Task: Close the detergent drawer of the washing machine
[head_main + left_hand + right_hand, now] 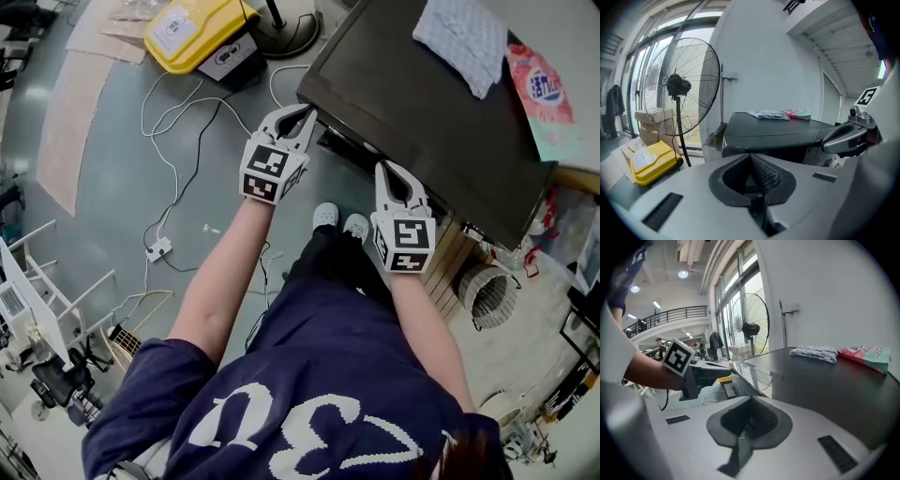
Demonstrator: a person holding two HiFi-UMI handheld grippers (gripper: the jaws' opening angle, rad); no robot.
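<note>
The washing machine (pixel 422 103) is a dark box with a flat top at the upper right of the head view. Below its front edge a dark part (pixel 345 148) juts out between my two grippers; I cannot tell whether it is the detergent drawer. My left gripper (pixel 305 117) is shut and empty, its tips by the machine's front left corner. My right gripper (pixel 392 171) is shut and empty too, close under the front edge. The left gripper view looks over the shut left gripper (pixel 751 156) at the machine (pixel 778 133). The right gripper (pixel 751 399) points across the top (pixel 820 380).
A grey cloth (pixel 464 42) and a pink packet (pixel 539 89) lie on the machine's top. A standing fan (pixel 682 86) and a yellow case (pixel 197 28) stand to the left. White cables (pixel 178 159) and a power strip (pixel 157 249) lie on the floor. A ribbed hose (pixel 487 291) sits right.
</note>
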